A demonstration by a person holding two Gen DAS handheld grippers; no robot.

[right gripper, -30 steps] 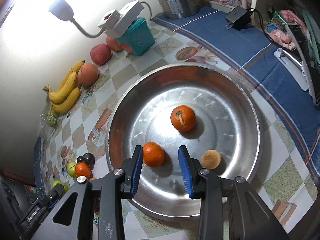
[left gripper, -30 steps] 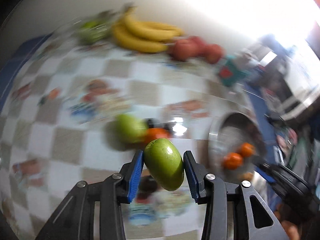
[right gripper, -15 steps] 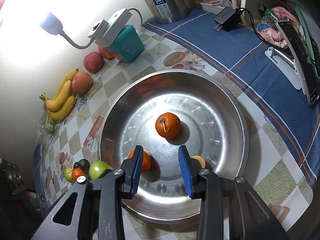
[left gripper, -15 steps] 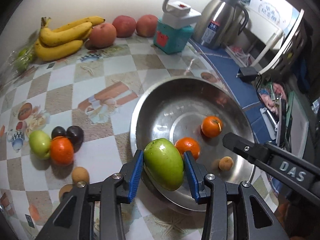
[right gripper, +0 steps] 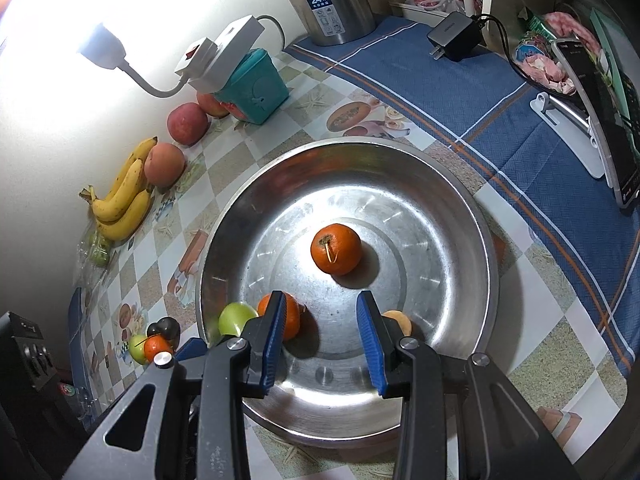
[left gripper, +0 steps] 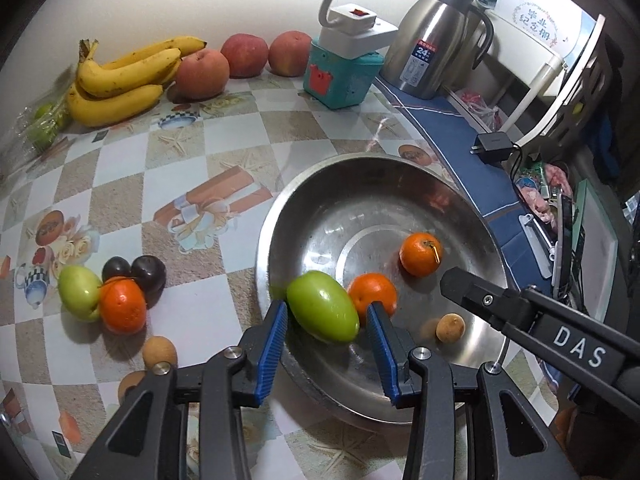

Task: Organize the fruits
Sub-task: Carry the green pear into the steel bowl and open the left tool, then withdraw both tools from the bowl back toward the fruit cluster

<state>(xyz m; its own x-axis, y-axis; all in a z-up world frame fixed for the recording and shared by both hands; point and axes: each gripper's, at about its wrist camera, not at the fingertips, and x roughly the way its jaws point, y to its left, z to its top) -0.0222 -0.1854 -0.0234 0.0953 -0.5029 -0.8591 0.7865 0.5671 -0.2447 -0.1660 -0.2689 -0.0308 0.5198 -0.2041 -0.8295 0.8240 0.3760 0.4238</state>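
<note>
Since the earlier frame the left gripper (left gripper: 327, 334) has carried the oblong green mango-shaped fruit (left gripper: 322, 307) from above the checked tablecloth to inside the near-left rim of the wide stainless-steel basin (left gripper: 472, 216), and its blue fingers (left gripper: 273, 346) now stand apart from the fruit's sides; release looks done or nearly so, though whether the fruit rests fully on the metal I cannot tell.

Left to right, left wrist view: at the left edge of the tablecloth, a small green round fruit (left gripper: 79, 293), an orange tangerine (left gripper: 122, 307) and two dark plums (left gripper: 149, 273) sit touching in a cluster, with a brown longan (left gripper: 159, 352) just beside them. Green fruit lies between the left fingers, long axis slanting from upper left to lower right, touching a second tangerine (left gripper: 373, 293). Farther right in the basin: a stemmed tangerine (left gripper: 421, 254) and another small brown longan (left gripper: 450, 328).

Right gripper (right gripper: 322, 340) hovers over the basin's near side, fingers wide, holding nothing.

Judgement: remaining cluster lies left of the basin, nearer the left gripper; next move is to back out and swing left.
</note>
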